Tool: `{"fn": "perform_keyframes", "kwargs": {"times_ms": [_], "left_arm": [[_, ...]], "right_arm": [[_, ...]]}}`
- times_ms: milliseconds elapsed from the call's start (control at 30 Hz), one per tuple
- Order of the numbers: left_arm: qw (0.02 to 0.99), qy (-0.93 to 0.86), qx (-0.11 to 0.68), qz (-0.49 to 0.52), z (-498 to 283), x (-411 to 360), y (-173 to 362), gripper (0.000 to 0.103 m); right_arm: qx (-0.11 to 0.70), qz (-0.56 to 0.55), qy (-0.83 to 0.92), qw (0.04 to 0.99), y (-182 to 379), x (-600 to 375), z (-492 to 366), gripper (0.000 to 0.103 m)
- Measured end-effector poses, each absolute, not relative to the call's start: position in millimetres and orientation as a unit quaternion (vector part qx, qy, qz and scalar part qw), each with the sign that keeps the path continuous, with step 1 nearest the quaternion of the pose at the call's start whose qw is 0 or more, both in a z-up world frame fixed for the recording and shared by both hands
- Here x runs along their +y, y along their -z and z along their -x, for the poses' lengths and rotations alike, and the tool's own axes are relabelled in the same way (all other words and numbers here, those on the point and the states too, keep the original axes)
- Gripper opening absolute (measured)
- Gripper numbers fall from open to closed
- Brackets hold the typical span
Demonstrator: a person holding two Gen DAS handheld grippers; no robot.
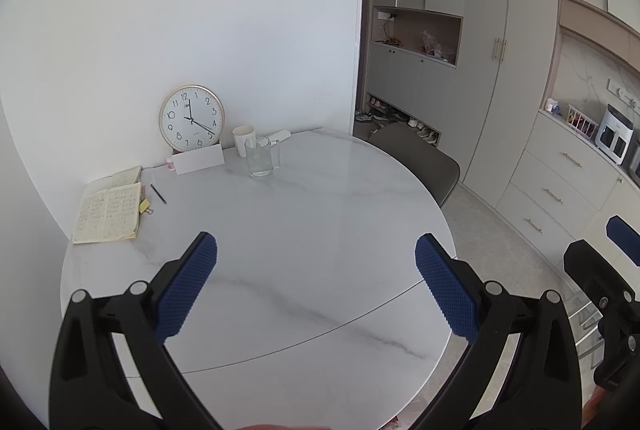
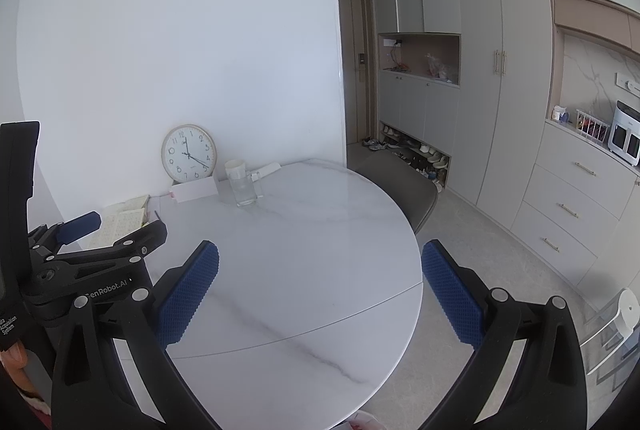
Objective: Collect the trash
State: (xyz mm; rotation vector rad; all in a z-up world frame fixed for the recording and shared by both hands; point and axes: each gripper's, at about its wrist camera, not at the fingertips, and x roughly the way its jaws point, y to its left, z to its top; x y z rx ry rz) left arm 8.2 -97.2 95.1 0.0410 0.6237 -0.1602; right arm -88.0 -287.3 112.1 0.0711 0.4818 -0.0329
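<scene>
My left gripper (image 1: 316, 250) is open and empty above the near part of a round white marble table (image 1: 300, 230). My right gripper (image 2: 320, 256) is open and empty over the table's near right edge (image 2: 304, 270). At the table's far side a white paper cup (image 1: 243, 139) stands behind a clear glass mug (image 1: 262, 161), with a crumpled white paper (image 1: 280, 137) by the wall. A small pink scrap (image 1: 170, 164) lies beside a white card (image 1: 199, 159). The cup (image 2: 235, 169) and mug (image 2: 245, 189) also show in the right wrist view. The left gripper's body (image 2: 80, 262) shows at the left there.
A round clock (image 1: 192, 118) leans on the wall. An open notebook (image 1: 109, 212), a pen (image 1: 158, 194) and yellow clips (image 1: 145, 207) lie at the left. A grey chair (image 1: 420, 158) stands behind the table. Cabinets and drawers (image 1: 560, 190) line the right.
</scene>
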Motion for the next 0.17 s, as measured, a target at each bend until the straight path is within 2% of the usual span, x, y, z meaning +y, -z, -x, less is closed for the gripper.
{"fn": "perform_keyframes", "kwargs": {"times_ms": [167], "left_arm": [[0.948,0.080,0.307,-0.018,-9.3,-95.8,-96.5,0.095]], "right_arm": [[0.239,-0.034,0.015,0.970,-112.4,-286.1,87.6,0.101]]}}
